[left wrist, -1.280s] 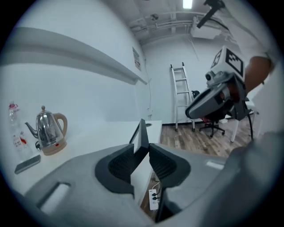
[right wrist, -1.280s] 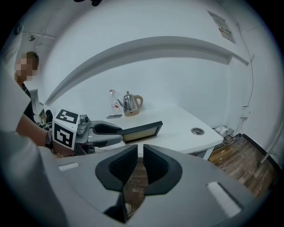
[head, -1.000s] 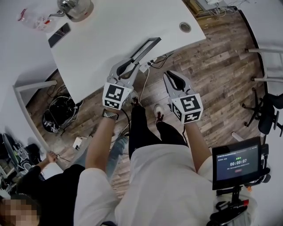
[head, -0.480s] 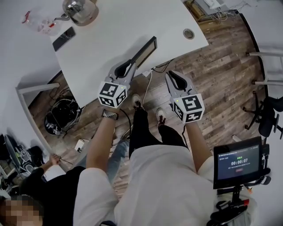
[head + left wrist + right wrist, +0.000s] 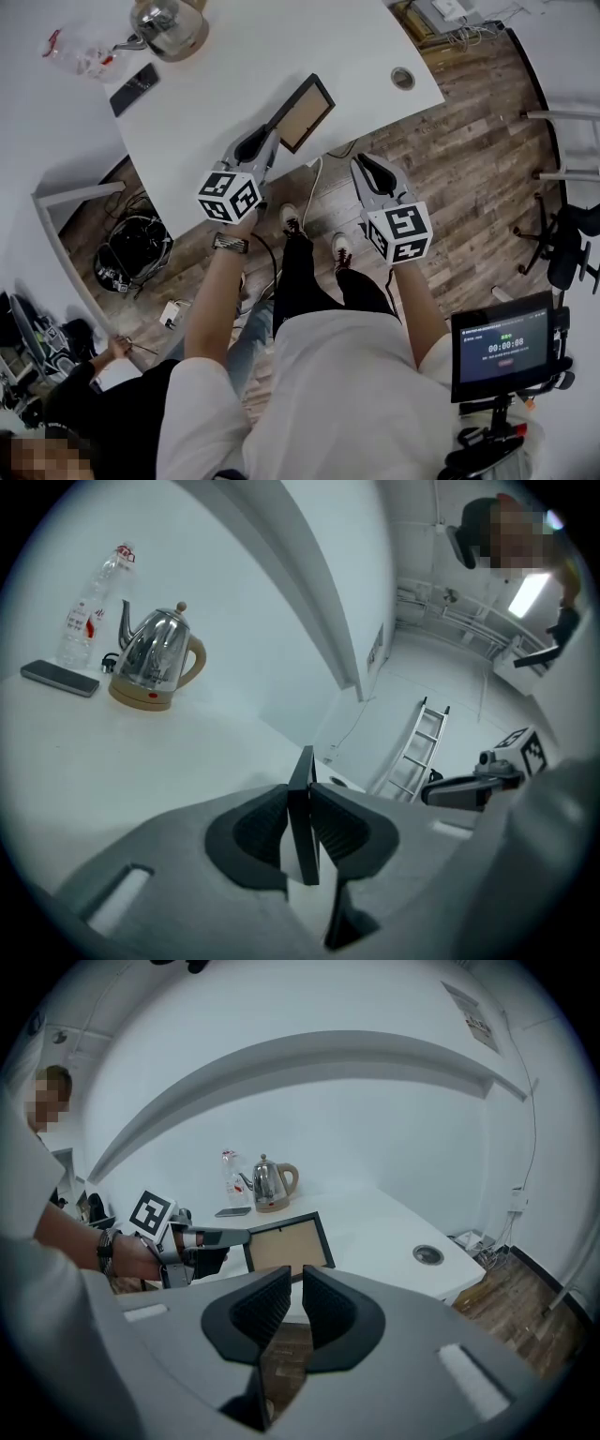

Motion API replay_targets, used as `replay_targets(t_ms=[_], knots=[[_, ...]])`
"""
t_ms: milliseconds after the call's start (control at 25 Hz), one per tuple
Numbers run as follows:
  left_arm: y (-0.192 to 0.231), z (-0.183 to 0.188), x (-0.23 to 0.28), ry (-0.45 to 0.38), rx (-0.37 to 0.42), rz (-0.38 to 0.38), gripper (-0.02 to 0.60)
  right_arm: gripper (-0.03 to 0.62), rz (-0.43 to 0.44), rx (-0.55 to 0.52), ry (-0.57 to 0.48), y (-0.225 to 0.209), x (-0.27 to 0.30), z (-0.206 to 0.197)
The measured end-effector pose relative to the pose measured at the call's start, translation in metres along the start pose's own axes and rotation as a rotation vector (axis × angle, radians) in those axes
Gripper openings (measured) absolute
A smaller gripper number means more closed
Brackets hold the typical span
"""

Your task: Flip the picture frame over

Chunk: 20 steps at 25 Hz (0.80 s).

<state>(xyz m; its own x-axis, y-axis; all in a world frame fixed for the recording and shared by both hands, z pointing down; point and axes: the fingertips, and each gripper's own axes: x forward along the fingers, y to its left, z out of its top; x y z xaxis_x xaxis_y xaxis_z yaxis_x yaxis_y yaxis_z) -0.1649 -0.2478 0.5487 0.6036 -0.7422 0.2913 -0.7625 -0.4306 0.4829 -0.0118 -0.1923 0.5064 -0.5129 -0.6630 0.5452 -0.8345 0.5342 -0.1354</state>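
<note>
White shirt (image 5: 347, 394), black trousers (image 5: 302, 272), dark wristband (image 5: 228, 243).

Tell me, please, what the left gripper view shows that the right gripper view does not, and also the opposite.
Only the left gripper view: the picture frame seen edge-on, pressed between the pads of the left gripper, and a ladder behind. Only the right gripper view: the frame's brown face, the round cable hole in the table, the wooden floor, and the right gripper with its jaws slightly apart and nothing between them. Both: the kettle, the bottle and the phone on the white table.
</note>
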Motion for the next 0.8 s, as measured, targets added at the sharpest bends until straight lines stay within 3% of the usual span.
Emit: replay_targets(t_ms=[360,800], knots=[[0.025,-0.002,0.006,0.074,-0.075,0.065,0.095,0.041,-0.008,-0.017,0.009,-0.001,0.001,0.000],[0.036,-0.004,0.015,0.157,-0.107,0.101,0.107,0.041,-0.014,-0.022,0.023,-0.005,-0.002,-0.006]])
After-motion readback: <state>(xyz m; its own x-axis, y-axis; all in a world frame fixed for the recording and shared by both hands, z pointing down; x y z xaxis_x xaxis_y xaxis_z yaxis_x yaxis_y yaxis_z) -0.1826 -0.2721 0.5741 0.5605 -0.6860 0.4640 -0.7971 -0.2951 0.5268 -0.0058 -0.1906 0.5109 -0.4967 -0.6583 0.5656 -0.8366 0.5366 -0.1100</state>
